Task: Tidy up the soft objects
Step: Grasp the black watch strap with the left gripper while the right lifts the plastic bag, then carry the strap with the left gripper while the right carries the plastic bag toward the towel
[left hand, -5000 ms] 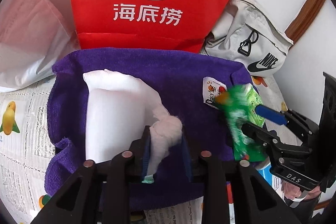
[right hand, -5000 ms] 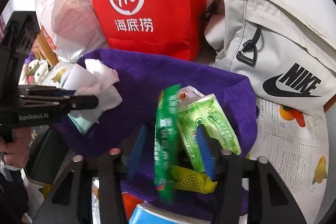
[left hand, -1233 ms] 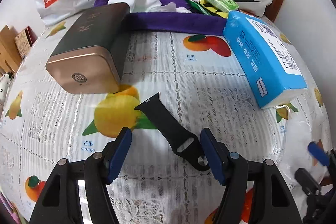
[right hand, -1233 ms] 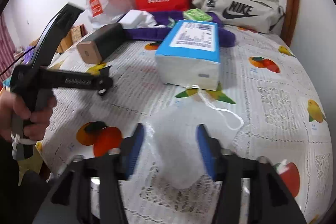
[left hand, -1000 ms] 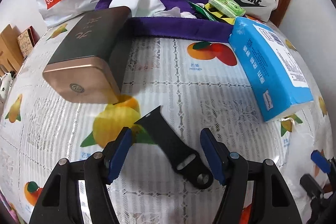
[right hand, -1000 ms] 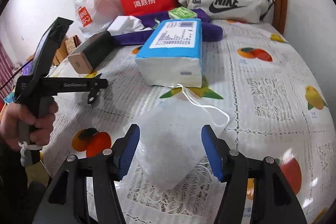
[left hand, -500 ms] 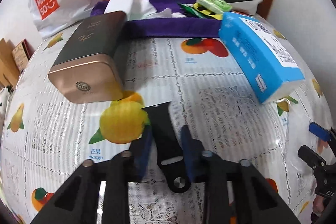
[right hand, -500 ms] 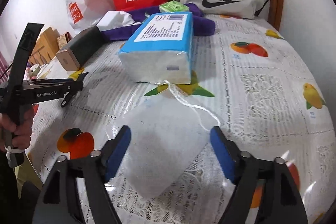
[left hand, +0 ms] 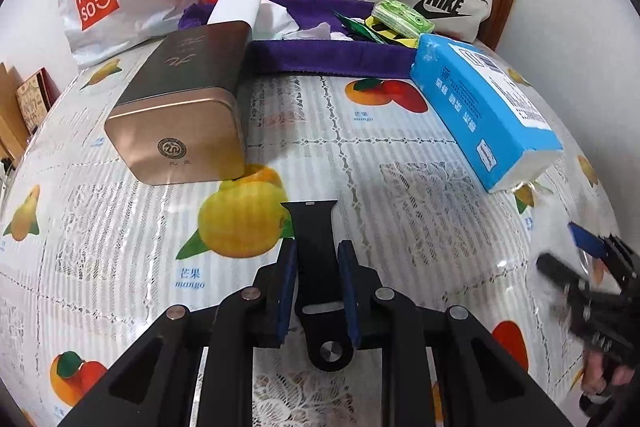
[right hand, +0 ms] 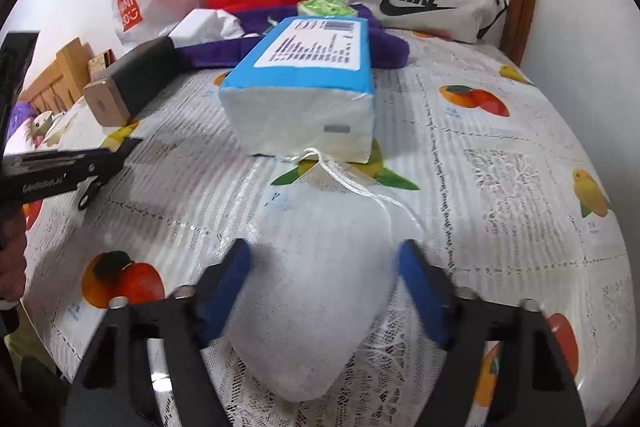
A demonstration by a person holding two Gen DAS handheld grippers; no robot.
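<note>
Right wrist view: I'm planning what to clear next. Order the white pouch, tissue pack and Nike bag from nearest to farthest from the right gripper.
1. White pouch: lying between the closing jaws of the right gripper.
2. Tissue pack: mid-table, just beyond the pouch's drawstring.
3. Nike bag: far edge, against the wall, right of centre.

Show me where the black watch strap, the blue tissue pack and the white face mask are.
black watch strap [left hand: 316,247]: left wrist view, middle of the band.
blue tissue pack [right hand: 316,45]: right wrist view, printed top label.
white face mask [right hand: 320,287]: right wrist view, centre of the fabric.
</note>
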